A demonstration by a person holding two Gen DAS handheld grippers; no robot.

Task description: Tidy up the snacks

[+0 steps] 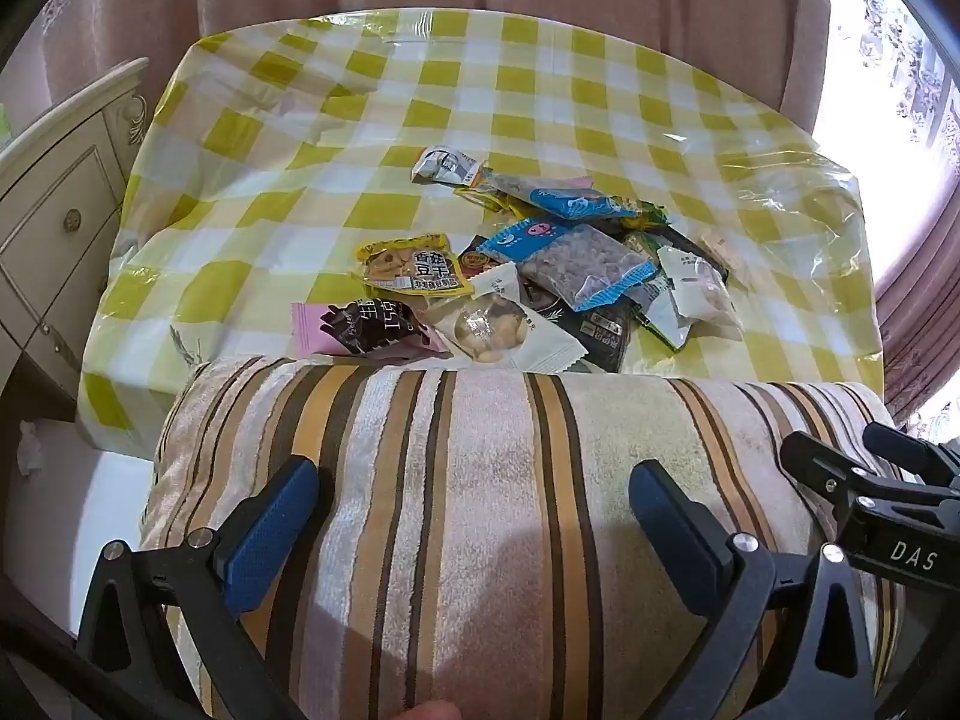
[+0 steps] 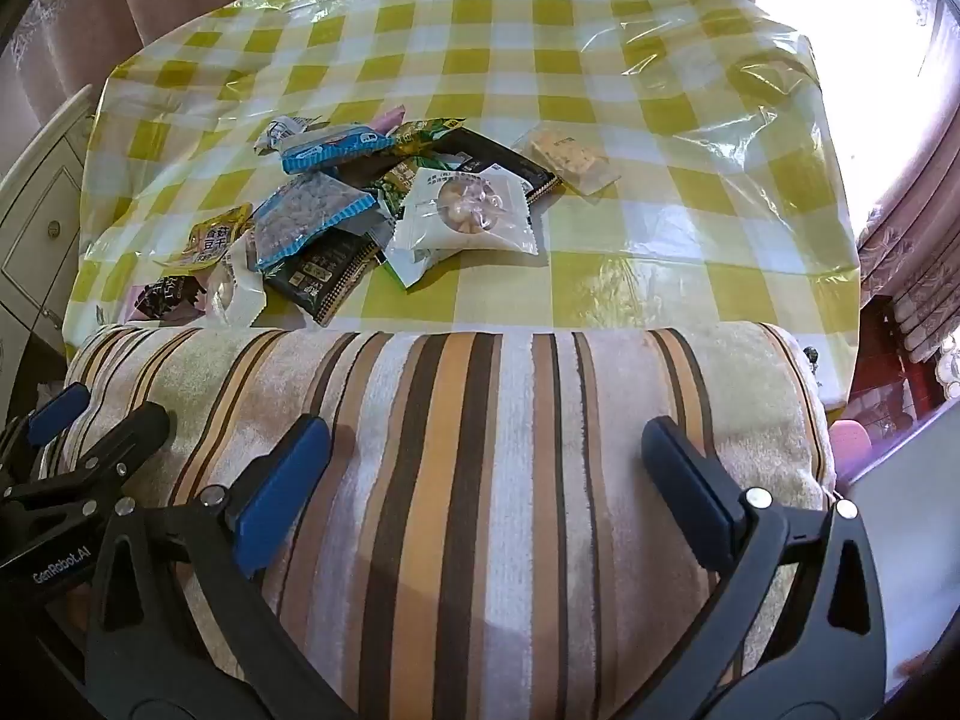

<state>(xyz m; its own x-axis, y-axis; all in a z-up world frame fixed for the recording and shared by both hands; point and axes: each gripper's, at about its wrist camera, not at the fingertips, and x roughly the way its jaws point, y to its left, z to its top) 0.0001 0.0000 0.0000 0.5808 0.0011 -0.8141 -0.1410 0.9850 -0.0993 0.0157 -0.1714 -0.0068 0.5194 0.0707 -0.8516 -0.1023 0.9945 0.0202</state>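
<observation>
Blue-padded left tool [image 1: 474, 498] and right tool [image 2: 486, 456] — jaws spread wide, empty — over a striped terry towel [image 2: 456, 450]. Beyond: crinkly snack packets [image 1: 540, 264] heaped on the glossy yellow-check tabletop [image 1: 480, 78].

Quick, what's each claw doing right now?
Left claw: open, holding nothing, over the striped towel.
Right claw: open, holding nothing.

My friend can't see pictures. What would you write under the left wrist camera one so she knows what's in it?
A messy pile of snack packets lies on a table with a yellow-and-white checked tablecloth. In front, the open, empty left gripper hangs over a striped towel, with part of the right gripper at the right edge.
</observation>
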